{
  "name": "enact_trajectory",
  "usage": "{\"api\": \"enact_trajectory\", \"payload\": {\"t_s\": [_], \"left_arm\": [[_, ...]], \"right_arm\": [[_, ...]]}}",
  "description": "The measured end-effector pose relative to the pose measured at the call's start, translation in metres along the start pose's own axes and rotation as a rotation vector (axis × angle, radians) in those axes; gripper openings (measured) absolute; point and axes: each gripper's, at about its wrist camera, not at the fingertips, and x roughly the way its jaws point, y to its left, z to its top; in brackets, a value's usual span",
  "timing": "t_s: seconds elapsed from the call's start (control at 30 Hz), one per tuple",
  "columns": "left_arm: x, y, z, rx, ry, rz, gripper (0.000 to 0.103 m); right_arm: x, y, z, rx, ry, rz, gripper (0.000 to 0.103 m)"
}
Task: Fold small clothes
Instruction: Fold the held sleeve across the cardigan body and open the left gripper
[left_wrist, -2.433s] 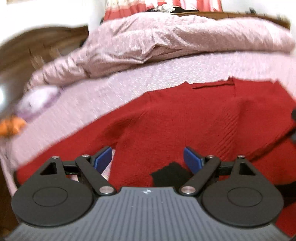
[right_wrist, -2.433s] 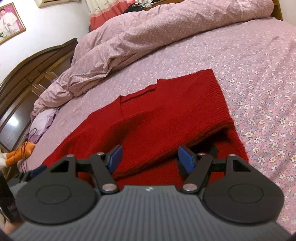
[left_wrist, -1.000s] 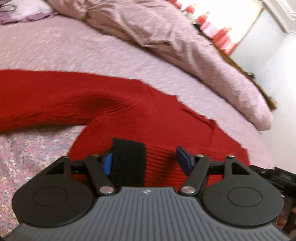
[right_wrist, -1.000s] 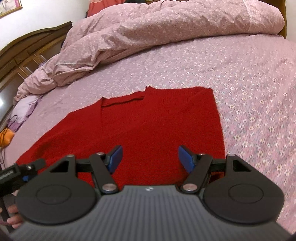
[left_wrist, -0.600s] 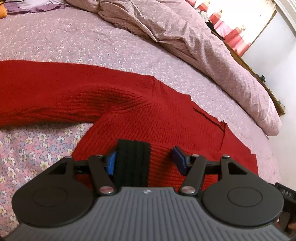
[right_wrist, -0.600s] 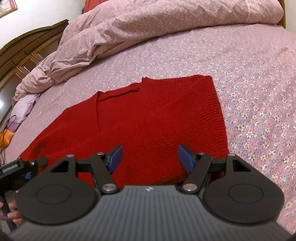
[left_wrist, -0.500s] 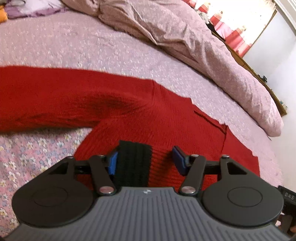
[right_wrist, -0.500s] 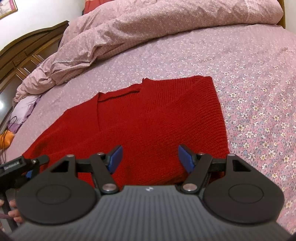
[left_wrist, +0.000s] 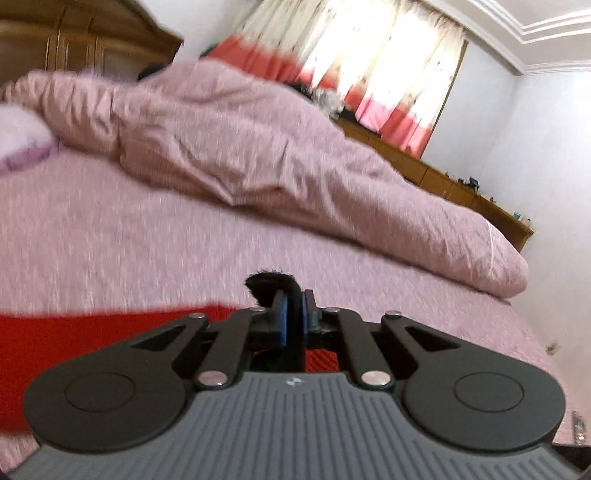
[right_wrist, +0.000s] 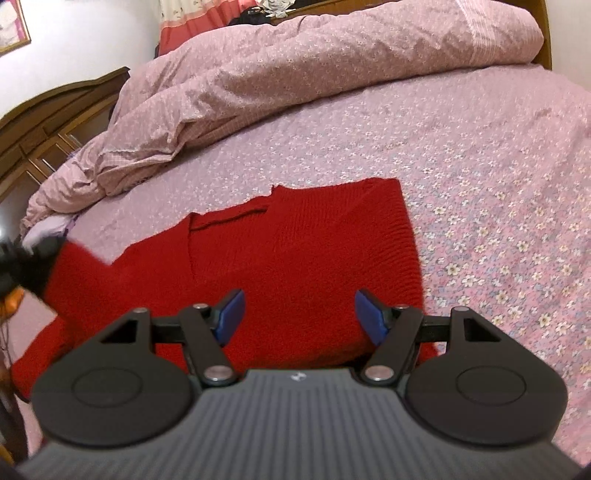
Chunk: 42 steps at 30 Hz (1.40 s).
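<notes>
Red knit sweater (right_wrist: 303, 254) lies flat near the bed's (right_wrist: 498, 155) front edge. Left gripper (left_wrist: 291, 321) pinches its black cuff (left_wrist: 271, 284); right gripper (right_wrist: 299, 314) hovers above, jaws wide. Crumpled pink duvet (right_wrist: 295, 70) lies along the far edge.

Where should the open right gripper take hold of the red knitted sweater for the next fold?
Probably the red knitted sweater by its free hem corner on the right: that edge lies flat and bare on the floral bedsheet. Bring the right gripper in from the right, one finger sliding under the edge.
</notes>
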Motion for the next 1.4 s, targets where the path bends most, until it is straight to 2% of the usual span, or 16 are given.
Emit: {"api": "enact_trajectory", "payload": {"t_s": [0.07, 0.13, 0.23, 0.3, 0.4, 0.57, 0.67, 0.77, 0.8, 0.9, 1.0, 1.1, 1.17, 1.27, 1.4], "left_arm": [[0.005, 0.005, 0.003, 0.002, -0.003, 0.032, 0.009], [0.017, 0.014, -0.003, 0.032, 0.028, 0.094, 0.009], [0.046, 0.030, -0.026, 0.117, 0.126, 0.207, 0.009], [0.057, 0.044, -0.039, 0.102, 0.191, 0.238, 0.009], [0.064, 0.055, -0.046, 0.075, 0.236, 0.233, 0.009], [0.065, 0.054, -0.045, 0.119, 0.238, 0.213, 0.009], [0.064, 0.051, -0.041, 0.127, 0.225, 0.193, 0.009], [0.058, 0.044, -0.033, 0.137, 0.195, 0.166, 0.009], [0.056, 0.041, -0.030, 0.137, 0.180, 0.158, 0.009], [0.050, 0.035, -0.016, 0.145, 0.117, 0.146, 0.009], [0.054, 0.031, -0.003, 0.192, 0.077, 0.163, 0.009], [0.068, 0.034, -0.004, 0.256, 0.058, 0.250, 0.008], [0.077, 0.042, -0.008, 0.262, 0.085, 0.297, 0.008], [0.084, 0.059, -0.016, 0.213, 0.171, 0.270, 0.008], [0.084, 0.064, -0.023, 0.194, 0.219, 0.225, 0.009]], "right_arm": [[0.000, -0.003, -0.001, 0.003, 0.001, -0.009, 0.069], [0.001, -0.009, -0.003, 0.018, 0.005, -0.013, 0.067], [0.003, -0.015, -0.004, 0.040, 0.009, -0.023, 0.067], [0.003, -0.017, -0.003, 0.041, 0.007, -0.030, 0.068], [0.002, -0.020, 0.001, 0.039, -0.008, -0.067, 0.068], [0.026, -0.030, 0.018, 0.033, -0.026, -0.142, 0.068], [0.048, -0.045, 0.025, 0.060, -0.004, -0.153, 0.067], [0.064, -0.053, 0.026, 0.109, 0.037, -0.081, 0.050], [0.065, -0.052, 0.026, 0.110, 0.033, -0.078, 0.036], [0.060, -0.047, 0.030, 0.080, -0.010, -0.086, 0.018], [0.045, -0.046, 0.033, 0.098, -0.097, -0.074, 0.017], [0.043, -0.048, 0.033, 0.087, -0.149, -0.093, 0.017], [0.049, -0.054, 0.031, 0.112, -0.144, -0.118, 0.017], [0.061, -0.065, 0.026, 0.128, -0.091, -0.111, 0.020], [0.061, -0.064, 0.025, 0.088, -0.078, -0.115, 0.024]]}}
